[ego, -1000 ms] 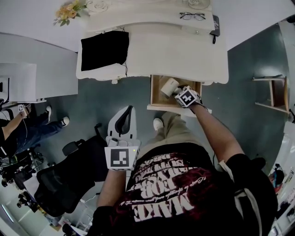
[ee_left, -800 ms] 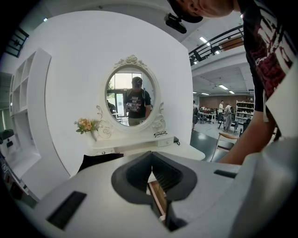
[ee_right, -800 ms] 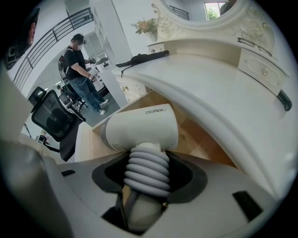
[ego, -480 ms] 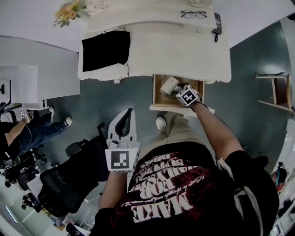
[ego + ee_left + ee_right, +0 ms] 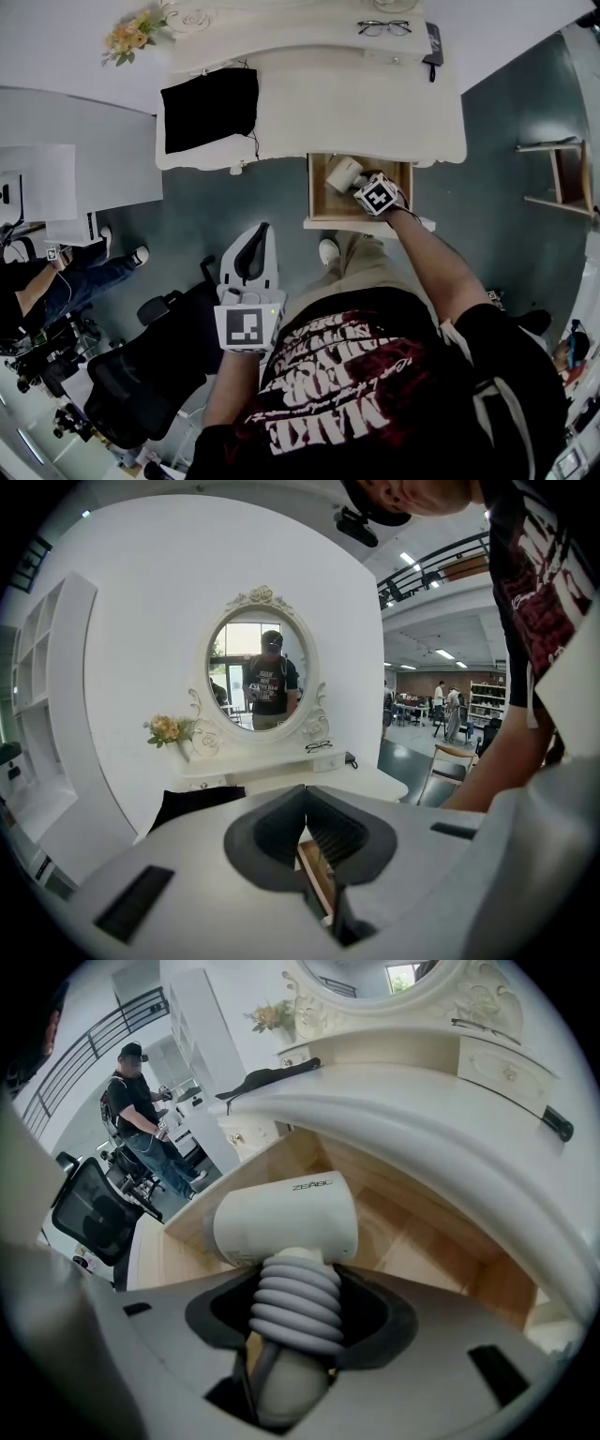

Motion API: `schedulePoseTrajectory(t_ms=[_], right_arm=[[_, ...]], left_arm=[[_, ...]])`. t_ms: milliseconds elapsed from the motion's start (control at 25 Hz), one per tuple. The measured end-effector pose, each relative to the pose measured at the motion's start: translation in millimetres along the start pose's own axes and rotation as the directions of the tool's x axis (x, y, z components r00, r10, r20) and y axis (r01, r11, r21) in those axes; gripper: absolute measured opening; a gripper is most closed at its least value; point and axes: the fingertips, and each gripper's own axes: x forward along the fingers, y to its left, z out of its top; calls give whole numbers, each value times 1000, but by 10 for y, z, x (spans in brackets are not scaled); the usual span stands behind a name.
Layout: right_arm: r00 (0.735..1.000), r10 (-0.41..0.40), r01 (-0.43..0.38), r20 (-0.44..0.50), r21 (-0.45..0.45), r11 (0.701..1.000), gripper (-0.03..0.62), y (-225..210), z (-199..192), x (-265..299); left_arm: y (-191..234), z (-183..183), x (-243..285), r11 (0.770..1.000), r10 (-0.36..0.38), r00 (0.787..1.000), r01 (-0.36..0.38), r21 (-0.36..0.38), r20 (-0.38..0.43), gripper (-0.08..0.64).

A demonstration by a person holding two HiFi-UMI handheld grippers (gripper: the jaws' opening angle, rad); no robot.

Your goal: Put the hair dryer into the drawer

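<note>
Below the counter (image 5: 375,103), in the head view, one drawer (image 5: 323,206) is seen pulled open. One hair dryer (image 5: 343,173) is held over its inside by the right hand-held gripper (image 5: 360,188), and the left hand-held gripper (image 5: 262,231), the second of two, is kept well apart. In the left gripper view, its jaws are met on nothing. In the right gripper view, the jaws are clamped on the dryer's ribbed handle. Nothing is seen changed since a second ago.
</note>
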Motion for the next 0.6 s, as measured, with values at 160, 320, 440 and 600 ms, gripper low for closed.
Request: schedulePoseTrajectory(t_ms=[160,320,440,600], right_arm=[[1000,-10,10,-25,-4,1000,233,-46,-45,55],[994,-2,2,-113,3,1000,235,-24,-164,144],[991,-21,19,-133,-16,1000,236,-37,-184,132],[998,-13,14,-59,1,1000,298,-1,-99,13]], left_arm=[[-3,-42,-44,1000,5,1000,-5,0,-18,5],[24,-34,-83,1000,5,1000,-5,0,-6,6],[4,7,-111,1000,-2,1000,2,7,11,6],[0,19,-183,1000,-8,1000,8,14,20,5]])
